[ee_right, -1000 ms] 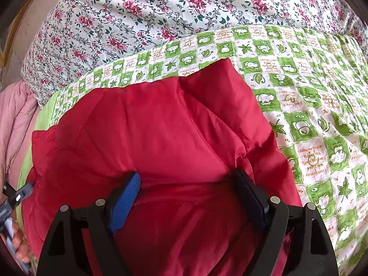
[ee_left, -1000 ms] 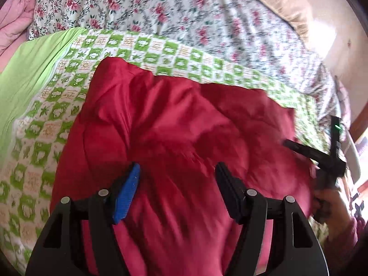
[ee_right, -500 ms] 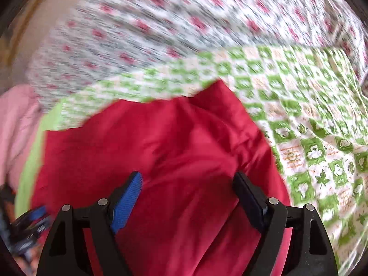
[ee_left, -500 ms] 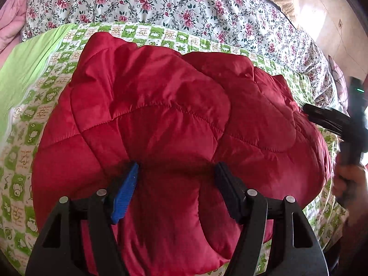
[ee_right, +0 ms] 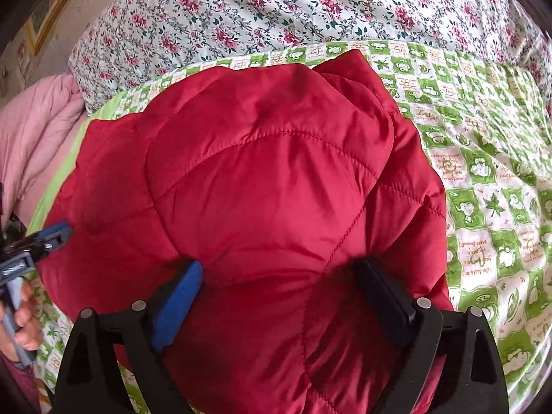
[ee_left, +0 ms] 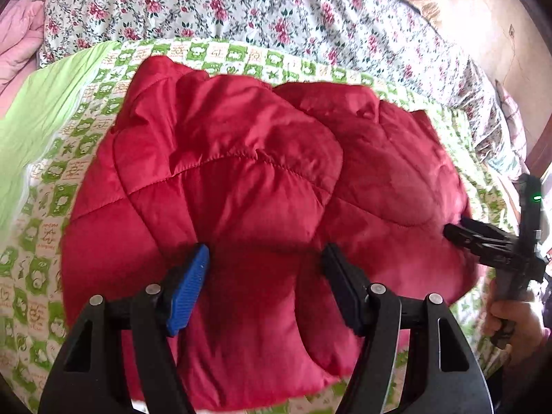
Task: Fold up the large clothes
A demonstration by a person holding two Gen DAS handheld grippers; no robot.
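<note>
A puffy red quilted jacket [ee_left: 262, 186] lies bunched in a rounded heap on a green-and-white checked sheet printed with small animal and leaf motifs [ee_left: 55, 200], which is spread over a bed. Beyond the sheet, a white bedcover with pink roses and dark leaves [ee_left: 241, 3] covers the far part of the bed, and a pale pink padded blanket [ee_right: 38, 127] is piled at the far left edge. A plain lime-green strip of cloth [ee_left: 45, 103] runs beside the checked sheet on its left.

The left hand-held gripper [ee_left: 265, 269] sits low over the near side of the jacket, its fingers spread wide, one with a blue ribbed pad [ee_left: 188, 289] and one black. Red fabric bulges up between them, but the pads do not pinch it; whether they touch the cloth is hard to tell.

The right hand-held gripper [ee_right: 279, 289] is likewise wide open over the jacket's near right part, with a fold of stitched red fabric swelling between its blue pad [ee_right: 176, 307] and black pad [ee_right: 383, 296]. In the left wrist view this gripper appears at the jacket's right edge, tips against the fabric, held in a person's hand [ee_left: 514, 321]. In the right wrist view the left gripper's tips meet the jacket's left edge.
</note>
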